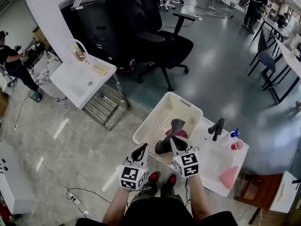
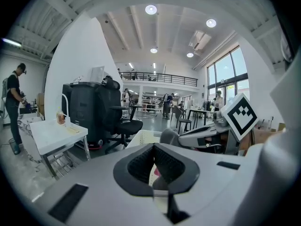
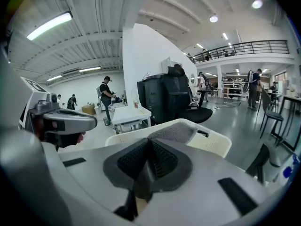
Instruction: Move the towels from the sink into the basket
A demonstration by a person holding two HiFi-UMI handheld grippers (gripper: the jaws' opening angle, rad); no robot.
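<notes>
- The right gripper [image 1: 176, 142] is clamped on a dark grey towel [image 1: 177, 126] that hangs over the white perforated plastic basket [image 1: 150, 115]. The left gripper [image 1: 141, 149] is closed and empty.
- I'd lower the towel past the rim before letting go, so no tail drapes outside.
- A pink towel [image 1: 229, 176] lies in the white sink [image 1: 211, 161].
- Something red [image 1: 180, 133] sits mostly hidden beneath the grey towel.
</notes>
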